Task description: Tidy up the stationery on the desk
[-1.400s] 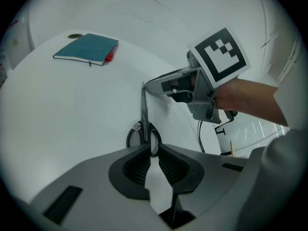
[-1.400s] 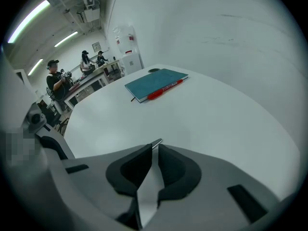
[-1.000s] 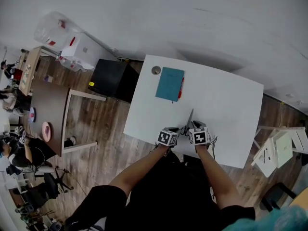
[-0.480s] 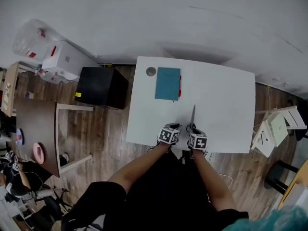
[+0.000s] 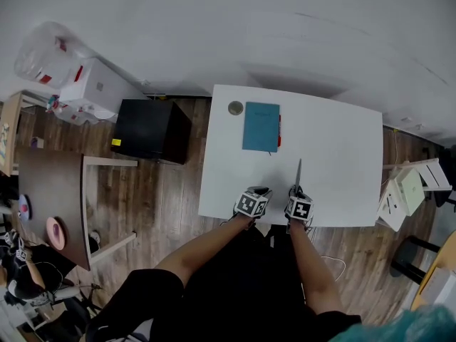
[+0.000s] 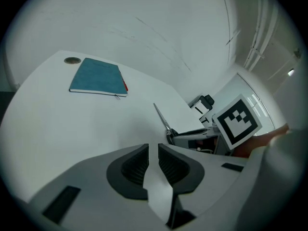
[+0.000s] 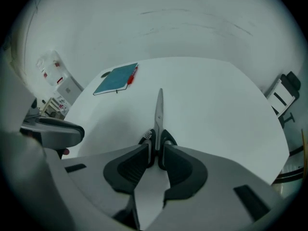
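Observation:
A pair of scissors [image 5: 298, 173] lies on the white desk [image 5: 342, 155], blades pointing away from me. Its black handles sit between the jaws of my right gripper [image 5: 296, 192]. In the right gripper view the scissors [image 7: 158, 109] run straight out from that gripper [image 7: 155, 150]. Its jaws have just been opening and the pads stand slightly off the handles. My left gripper [image 5: 258, 191] hovers to the left, open and empty [image 6: 153, 148]. A teal notebook [image 5: 261, 126] with a red pen [image 5: 279, 130] along its right edge lies at the desk's far side.
A small round object [image 5: 235, 107] sits left of the notebook. A black box [image 5: 152, 130] stands on the floor left of the desk, next to a brown table [image 5: 53, 184]. White chairs [image 5: 410, 194] stand right of the desk. Both grippers are at the desk's near edge.
The two grippers have drawn apart; the scissors stayed with the right one, which shifted right. The blades now point straight away from me.

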Motion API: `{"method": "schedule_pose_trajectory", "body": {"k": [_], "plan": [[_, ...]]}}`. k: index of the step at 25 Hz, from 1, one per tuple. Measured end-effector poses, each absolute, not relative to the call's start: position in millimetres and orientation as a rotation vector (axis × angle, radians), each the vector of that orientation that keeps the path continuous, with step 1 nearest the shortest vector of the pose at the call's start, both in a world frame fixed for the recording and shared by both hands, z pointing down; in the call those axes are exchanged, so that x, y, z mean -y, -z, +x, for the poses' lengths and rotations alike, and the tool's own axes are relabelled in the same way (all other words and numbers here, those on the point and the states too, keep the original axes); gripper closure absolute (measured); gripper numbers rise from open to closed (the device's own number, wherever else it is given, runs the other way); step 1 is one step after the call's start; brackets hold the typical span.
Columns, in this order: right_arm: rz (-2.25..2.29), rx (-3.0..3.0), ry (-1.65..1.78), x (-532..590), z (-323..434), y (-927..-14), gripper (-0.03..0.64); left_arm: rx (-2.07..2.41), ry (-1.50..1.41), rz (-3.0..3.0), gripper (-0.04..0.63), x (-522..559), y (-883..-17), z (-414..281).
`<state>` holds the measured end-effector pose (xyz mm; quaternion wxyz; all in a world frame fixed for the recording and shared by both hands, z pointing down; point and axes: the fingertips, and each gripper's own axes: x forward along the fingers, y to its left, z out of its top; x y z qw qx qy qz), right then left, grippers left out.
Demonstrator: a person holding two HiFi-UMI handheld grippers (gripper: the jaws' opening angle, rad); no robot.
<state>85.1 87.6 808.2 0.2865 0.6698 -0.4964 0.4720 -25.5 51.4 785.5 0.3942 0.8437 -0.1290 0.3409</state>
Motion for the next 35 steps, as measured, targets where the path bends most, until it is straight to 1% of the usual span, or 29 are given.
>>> {"method": "schedule_pose_trajectory", "body": {"k": [7,12,19,22,27,35], "plan": [[1.793,1.337,-1.255,-87,88,-810,0.523,0.334,-0.862,2.118,0.538,-46,-788,-37],[1.826,1.414,-1.24,-70,83,-795,0.528,0.372,-0.852,2.105,0.538,-40,-789,-34],[1.874,1.532,-1.238,0,93,-773,0.528,0.483,-0.795,2.119,0.54,-9,-775,-21],[1.87,1.563,-1.226,39,105,-771,0.528,0.527,-0.753,2.125,0.555,4,-765,-15],[1.848,1.56,-1.286,85,116,-788,0.528,0.608,-0.762,2.092,0.565,12,-767,-18],[1.81,1.543,-1.311,117,116,-804,0.528,0.676,-0.745,2.003,0.565,14,-784,-30]]}}
